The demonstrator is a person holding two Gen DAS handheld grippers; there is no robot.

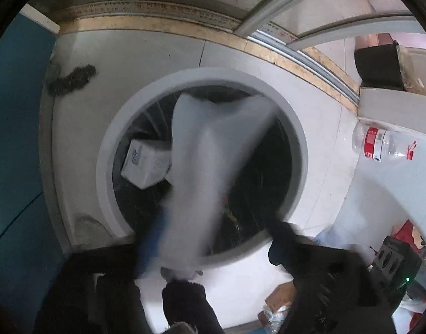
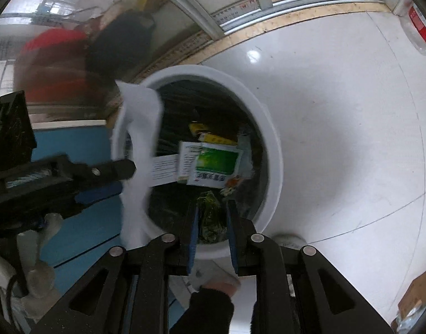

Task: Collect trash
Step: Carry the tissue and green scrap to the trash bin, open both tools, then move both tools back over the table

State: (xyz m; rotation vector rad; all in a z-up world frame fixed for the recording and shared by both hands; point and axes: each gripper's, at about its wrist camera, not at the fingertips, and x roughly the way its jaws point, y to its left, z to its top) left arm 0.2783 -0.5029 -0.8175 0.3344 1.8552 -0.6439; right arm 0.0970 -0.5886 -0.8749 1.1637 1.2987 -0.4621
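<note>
A round white trash bin (image 1: 299,150) stands on the floor; it also shows in the right wrist view (image 2: 271,150). A blurred white tissue (image 1: 210,150) hangs over its mouth, beside my left gripper (image 1: 210,239), whose jaws stand wide apart. In the right wrist view the tissue (image 2: 140,150) drops past the left gripper's fingers (image 2: 115,169). My right gripper (image 2: 213,217) is shut on a green crumpled wrapper (image 2: 211,217) at the bin's near rim. Inside lie a white box (image 1: 146,164), a green-and-white packet (image 2: 215,167) and yellow cartons (image 2: 210,136).
A clear plastic bottle (image 1: 380,144) with a red label lies on a ledge at right. A dark scrubber (image 1: 70,79) lies on the floor by a blue wall (image 1: 15,139). A sliding door track (image 1: 162,14) runs behind. A cardboard box (image 1: 279,300) sits near front.
</note>
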